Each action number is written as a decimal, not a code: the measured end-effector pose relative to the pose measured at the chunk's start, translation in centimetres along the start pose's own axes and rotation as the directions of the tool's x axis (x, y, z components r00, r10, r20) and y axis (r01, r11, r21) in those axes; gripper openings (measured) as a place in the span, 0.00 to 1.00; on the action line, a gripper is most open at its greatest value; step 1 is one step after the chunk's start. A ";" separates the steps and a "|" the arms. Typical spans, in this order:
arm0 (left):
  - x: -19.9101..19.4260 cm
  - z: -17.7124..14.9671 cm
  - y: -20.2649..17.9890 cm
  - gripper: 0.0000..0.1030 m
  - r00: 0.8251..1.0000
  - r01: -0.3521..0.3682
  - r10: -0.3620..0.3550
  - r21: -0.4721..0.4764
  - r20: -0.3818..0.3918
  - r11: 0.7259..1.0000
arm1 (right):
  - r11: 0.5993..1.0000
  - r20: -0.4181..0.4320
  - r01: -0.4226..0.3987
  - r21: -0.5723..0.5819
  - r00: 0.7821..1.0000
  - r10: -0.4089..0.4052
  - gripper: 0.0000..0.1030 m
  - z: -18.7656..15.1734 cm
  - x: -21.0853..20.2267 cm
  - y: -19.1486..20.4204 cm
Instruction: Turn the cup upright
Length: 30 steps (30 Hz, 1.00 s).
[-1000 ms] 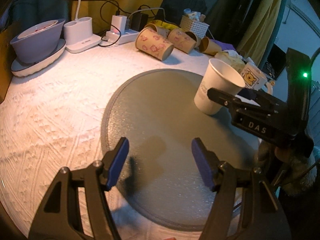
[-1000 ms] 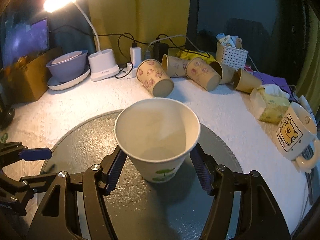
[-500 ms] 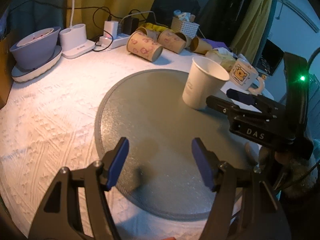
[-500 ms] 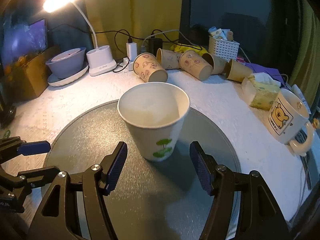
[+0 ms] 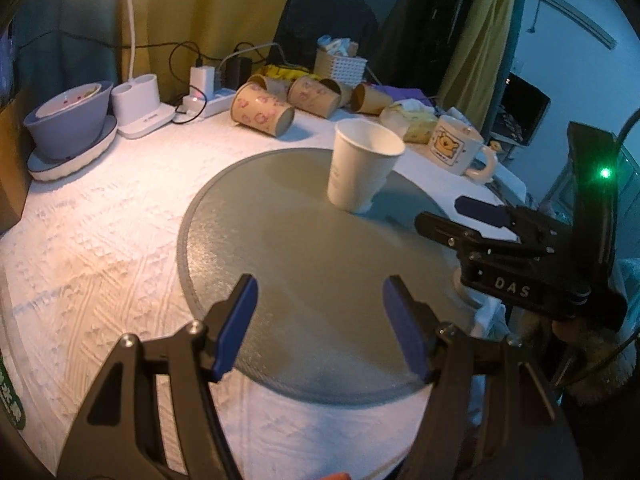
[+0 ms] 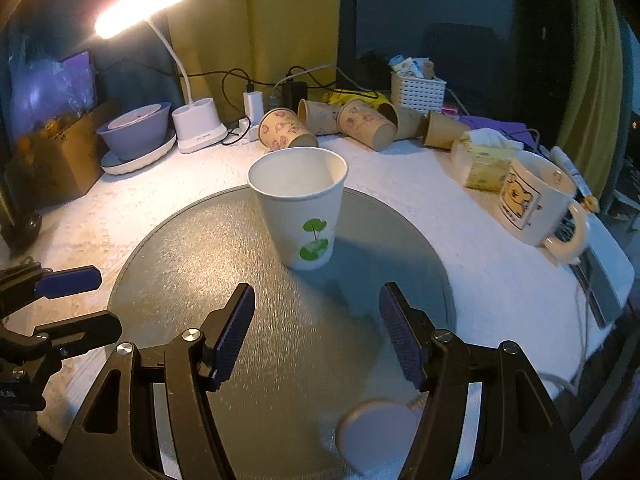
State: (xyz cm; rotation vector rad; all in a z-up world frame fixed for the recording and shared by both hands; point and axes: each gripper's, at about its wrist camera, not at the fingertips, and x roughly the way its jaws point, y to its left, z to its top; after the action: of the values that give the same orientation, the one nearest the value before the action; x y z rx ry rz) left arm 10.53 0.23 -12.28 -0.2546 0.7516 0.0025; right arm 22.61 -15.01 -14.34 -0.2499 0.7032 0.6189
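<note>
A white paper cup with a green leaf print (image 6: 301, 208) stands upright, mouth up, on the round grey mat (image 6: 224, 280). It also shows in the left wrist view (image 5: 362, 170) at the mat's far right. My right gripper (image 6: 316, 332) is open and empty, a short way back from the cup. It also shows in the left wrist view (image 5: 460, 216), at the right beside the cup. My left gripper (image 5: 320, 320) is open and empty over the mat's near edge, and shows in the right wrist view (image 6: 76, 304) at the left.
Several patterned paper cups (image 6: 362, 122) lie on their sides at the back. A bear mug (image 6: 534, 198) and tissue pack (image 6: 482, 160) stand right. A purple bowl on a plate (image 6: 136, 136), a lamp base (image 6: 198, 128) and chargers stand back left. A round beige disc (image 6: 378, 434) lies near.
My right gripper has let go of the cup and drawn back from it; the cup stays upright on the mat. My left gripper has pulled back a little.
</note>
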 end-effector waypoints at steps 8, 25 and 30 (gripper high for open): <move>-2.3 -0.5 -1.3 0.75 0.999 0.017 -0.019 0.037 0.044 0.999 | 1.000 0.024 0.021 0.022 0.999 -0.021 0.66 -1.1 -3.4 0.3; -9.5 -0.7 -3.1 0.81 0.973 0.002 -0.028 0.113 0.229 0.994 | 0.996 0.141 0.079 0.033 0.987 -0.083 0.66 -1.5 -12.1 2.4; -11.4 -0.3 -3.1 0.81 0.959 -0.005 -0.026 0.109 0.282 0.994 | 0.995 0.180 0.092 0.035 0.979 -0.096 0.66 -1.2 -14.8 3.4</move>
State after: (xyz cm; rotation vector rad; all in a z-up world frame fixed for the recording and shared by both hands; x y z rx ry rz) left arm 2.25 -1.84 -4.13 -0.1497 0.4628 -0.0117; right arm 11.15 -19.43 -5.31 -0.1978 0.5209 0.5341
